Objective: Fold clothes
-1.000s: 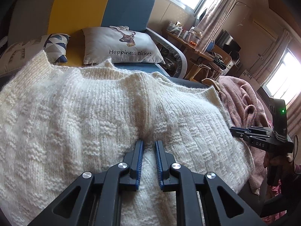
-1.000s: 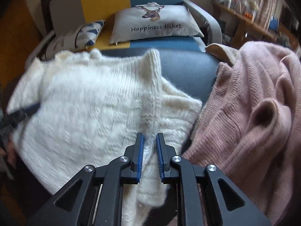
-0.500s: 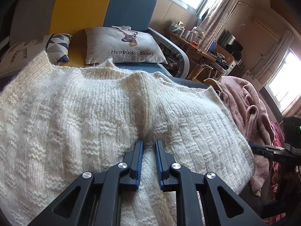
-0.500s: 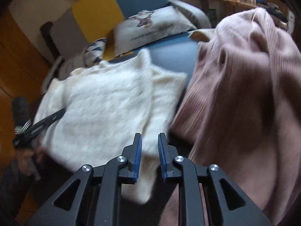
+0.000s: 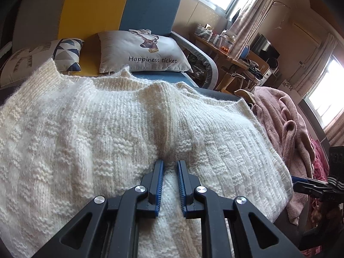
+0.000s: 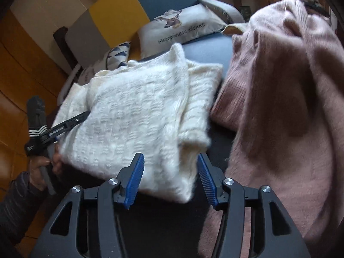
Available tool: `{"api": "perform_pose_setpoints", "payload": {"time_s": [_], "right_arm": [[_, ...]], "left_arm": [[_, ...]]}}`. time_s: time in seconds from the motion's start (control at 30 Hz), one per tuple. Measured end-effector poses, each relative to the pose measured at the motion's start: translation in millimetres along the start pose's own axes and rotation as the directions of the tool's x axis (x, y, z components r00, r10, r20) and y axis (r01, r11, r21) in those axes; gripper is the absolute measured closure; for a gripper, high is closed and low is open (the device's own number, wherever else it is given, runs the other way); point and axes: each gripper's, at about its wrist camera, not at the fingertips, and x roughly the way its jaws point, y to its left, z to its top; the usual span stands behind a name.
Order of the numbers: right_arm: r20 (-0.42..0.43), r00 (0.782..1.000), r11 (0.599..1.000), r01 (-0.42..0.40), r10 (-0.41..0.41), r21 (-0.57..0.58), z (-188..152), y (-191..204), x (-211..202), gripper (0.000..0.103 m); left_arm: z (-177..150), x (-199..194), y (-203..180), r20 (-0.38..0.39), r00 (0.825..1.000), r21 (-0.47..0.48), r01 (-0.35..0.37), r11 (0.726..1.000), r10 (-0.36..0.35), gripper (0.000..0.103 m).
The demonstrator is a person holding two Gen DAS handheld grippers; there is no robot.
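Across the middle of both views lies the folded cream sweater (image 5: 120,129) on a dark seat, with a pink sweater (image 6: 279,86) heaped just beside it at right. Left tool (image 5: 170,167) is clenched on a ridge of cream knit. Right tool (image 6: 171,172) has just been opening, its pads clear of the cream hem between them.

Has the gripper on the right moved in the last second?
Yes. The right gripper has slid rightward and lower, away from the white sweater, and its jaws have just been opening.
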Motion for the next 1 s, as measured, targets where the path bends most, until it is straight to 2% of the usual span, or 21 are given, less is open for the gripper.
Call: {"api": "perform_pose_setpoints", "payload": {"time_s": [0.07, 0.27, 0.3, 0.33, 0.37, 0.47, 0.67, 0.73, 0.77, 0.8, 0.9, 1.0], "right_arm": [[0.028, 1.0, 1.0, -0.009, 0.01, -0.021, 0, 5, -9, 0.048], [-0.04, 0.995, 0.989, 0.087, -0.092, -0.118, 5, 18, 22, 0.05], [-0.047, 0.993, 0.986, 0.099, -0.106, -0.132, 5, 19, 27, 0.074], [-0.038, 0.992, 0.983, 0.112, -0.119, -0.144, 5, 21, 27, 0.091], [-0.027, 0.991, 0.98, 0.126, -0.132, -0.155, 4, 24, 27, 0.096], [-0.003, 0.988, 0.971, 0.151, -0.155, -0.186, -4, 31, 20, 0.097], [0.009, 0.993, 0.992, 0.119, -0.119, -0.041, -17, -4, 26, 0.097], [0.0, 0.994, 0.993, 0.114, -0.114, -0.043, -16, -3, 22, 0.096], [-0.004, 0.994, 0.993, 0.111, -0.111, -0.046, -15, -2, 19, 0.09], [0.015, 0.991, 0.989, 0.135, -0.134, -0.067, -12, 4, 13, 0.086], [0.097, 0.976, 0.969, 0.208, -0.196, -0.134, 1, 26, -8, 0.086], [0.138, 0.98, 0.96, 0.174, -0.145, -0.221, 30, 62, -9, 0.085]], "left_arm": [[0, 0, 0, -0.001, 1.0, -0.001, 0.0, 1.0, 0.0, 0.089], [0, 0, 1, -0.001, 1.0, -0.002, -0.002, 1.0, 0.002, 0.089], [0, 0, 1, -0.002, 1.0, -0.001, -0.003, 1.0, 0.003, 0.089], [0, 0, 1, -0.002, 1.0, 0.001, -0.003, 1.0, 0.003, 0.089], [0, 0, 1, -0.003, 1.0, 0.002, -0.004, 1.0, 0.004, 0.089], [0, 1, 1, 0.002, 1.0, 0.007, -0.004, 1.0, 0.004, 0.089], [0, 0, 1, 0.004, 1.0, 0.002, -0.004, 1.0, 0.004, 0.089], [0, 0, 2, 0.003, 1.0, -0.002, -0.003, 1.0, 0.003, 0.089], [0, 0, 2, 0.002, 1.0, -0.005, -0.001, 1.0, 0.001, 0.089], [0, 0, 2, 0.001, 1.0, -0.004, 0.001, 1.0, -0.001, 0.089], [0, 0, 2, 0.004, 1.0, -0.011, 0.005, 1.0, -0.005, 0.089], [-1, -1, 2, 0.006, 1.0, -0.015, 0.007, 1.0, -0.007, 0.089]]}}
